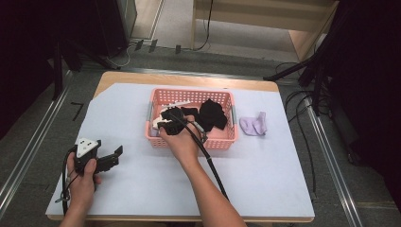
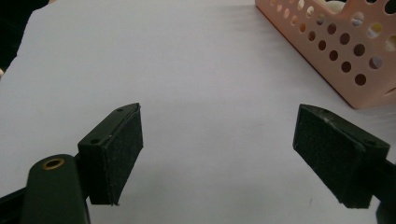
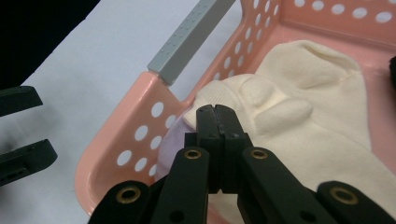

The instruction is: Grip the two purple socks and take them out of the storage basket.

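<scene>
A pink perforated basket (image 1: 189, 91) stands in the middle of the table with socks inside. My right gripper (image 1: 168, 120) reaches into its left end. In the right gripper view this gripper (image 3: 217, 112) has its jaws pressed together, tips at the edge of a cream sock (image 3: 317, 93); no fabric shows between them. A lavender piece (image 3: 169, 144) lies under that sock against the basket wall (image 3: 140, 135). Black socks (image 1: 212, 113) fill the basket's right half. My left gripper (image 1: 116, 153) rests on the white sheet at the left, and its jaws (image 2: 217, 135) stand wide apart around nothing.
A lavender sock (image 1: 254, 125) lies on the white sheet (image 1: 142, 184) to the right of the basket. The basket has grey handles (image 3: 191, 37) on its short sides. Its corner (image 2: 336, 51) shows ahead of the left gripper. Cables trail off the table's right side.
</scene>
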`<state>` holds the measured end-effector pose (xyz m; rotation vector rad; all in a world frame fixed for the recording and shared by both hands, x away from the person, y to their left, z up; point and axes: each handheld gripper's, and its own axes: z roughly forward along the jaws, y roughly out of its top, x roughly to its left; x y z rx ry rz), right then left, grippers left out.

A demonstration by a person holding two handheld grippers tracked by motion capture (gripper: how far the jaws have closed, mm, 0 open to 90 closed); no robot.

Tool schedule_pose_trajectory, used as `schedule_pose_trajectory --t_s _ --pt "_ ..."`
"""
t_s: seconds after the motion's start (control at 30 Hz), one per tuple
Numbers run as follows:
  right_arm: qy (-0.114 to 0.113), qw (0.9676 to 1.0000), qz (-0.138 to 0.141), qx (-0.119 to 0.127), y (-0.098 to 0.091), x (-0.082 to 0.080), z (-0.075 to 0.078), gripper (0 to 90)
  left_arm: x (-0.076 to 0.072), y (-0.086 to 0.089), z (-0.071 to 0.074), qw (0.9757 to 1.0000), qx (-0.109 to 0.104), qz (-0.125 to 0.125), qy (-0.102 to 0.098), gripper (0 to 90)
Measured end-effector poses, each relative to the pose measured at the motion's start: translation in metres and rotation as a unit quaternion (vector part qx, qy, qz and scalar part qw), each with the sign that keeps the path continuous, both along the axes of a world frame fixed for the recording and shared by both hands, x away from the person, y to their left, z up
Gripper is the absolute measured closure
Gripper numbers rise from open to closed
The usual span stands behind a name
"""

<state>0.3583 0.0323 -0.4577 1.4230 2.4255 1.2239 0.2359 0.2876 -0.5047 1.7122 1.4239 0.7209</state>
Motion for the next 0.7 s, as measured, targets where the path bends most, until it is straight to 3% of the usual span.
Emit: schedule_pose_trajectory --t_s 0.23,0.33,0.4,0.5,0.53,0.63,0.7 --pt "-0.021 0.9991 -0.027 -0.024 -0.012 0.005 -0.001 90.0 0.0 0.0 0.0 1.0 -0.002 0.0 -0.002 16.6" --pt "-0.018 0.9996 -0.016 -0.016 -0.012 0.005 0.0 87.8 0.0 0.0 0.0 1.0 0.0 -0.001 -0.001 16.6" --pt "-0.007 1.0 -0.003 0.003 -0.008 0.005 0.0 68.8 0.0 0.0 0.0 1.0 0.003 0.0 -0.001 16.6" --pt "-0.006 1.0 -0.001 -0.006 -0.002 0.007 -0.002 53.0 0.0 0.0 0.0 1.0 0.003 0.0 -0.001 16.6" --pt "-0.007 0.9999 -0.004 -0.007 0.0 0.009 -0.003 48.9 0.0 0.0 0.0 1.0 0.004 0.0 -0.002 16.6" --pt "0.023 0.9996 -0.016 -0.007 0.003 0.015 -0.005 37.7 0.0 -0.001 0.0 1.0 0.004 -0.001 -0.001 16.6" --pt "0.039 0.9989 -0.021 -0.012 0.006 0.02 -0.007 38.5 0.0 -0.001 0.0 1.0 0.004 -0.001 0.0 16.6"
